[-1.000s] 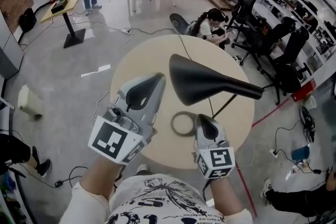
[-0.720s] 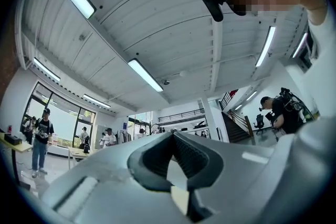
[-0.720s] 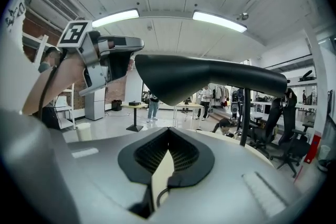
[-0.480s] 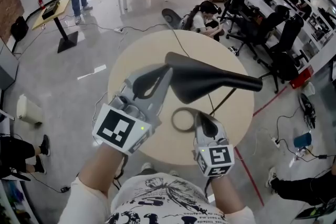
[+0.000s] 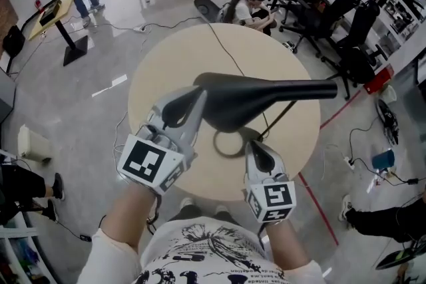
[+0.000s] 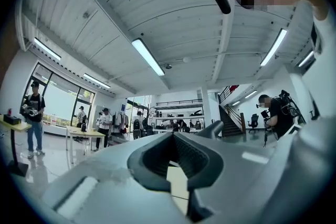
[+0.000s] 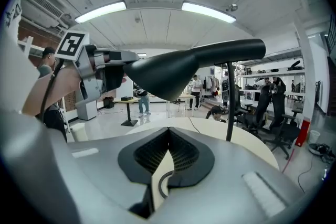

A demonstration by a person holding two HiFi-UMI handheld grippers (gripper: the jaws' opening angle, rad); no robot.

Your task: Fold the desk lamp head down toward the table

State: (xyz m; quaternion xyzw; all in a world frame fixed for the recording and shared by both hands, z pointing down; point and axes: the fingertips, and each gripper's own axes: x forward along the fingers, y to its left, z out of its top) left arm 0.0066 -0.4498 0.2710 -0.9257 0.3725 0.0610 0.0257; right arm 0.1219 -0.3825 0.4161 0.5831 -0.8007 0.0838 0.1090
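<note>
The black desk lamp's head (image 5: 249, 102) hangs level above the round beige table (image 5: 166, 63), on a thin black stem (image 5: 283, 122) that rises from a ring-shaped base (image 5: 223, 143). My left gripper (image 5: 198, 96) is shut, its tips against the head's wide left end with nothing between them; its own view shows only ceiling and room past the tips (image 6: 176, 135). My right gripper (image 5: 256, 147) is shut and low by the base ring. In the right gripper view the lamp head (image 7: 178, 68) and stem (image 7: 229, 102) stand above its tips (image 7: 168, 131), with the left gripper (image 7: 113, 73) touching the head.
A black cable (image 5: 229, 53) runs across the table to the far edge. A person (image 5: 247, 2) crouches on the floor just beyond it. Office chairs (image 5: 349, 16) stand at the right, and a red line (image 5: 319, 203) marks the floor.
The lamp head has swung from a downward tilt to level. My left gripper rose and moved right, up against the head's wide end. The right gripper has stayed by the base.
</note>
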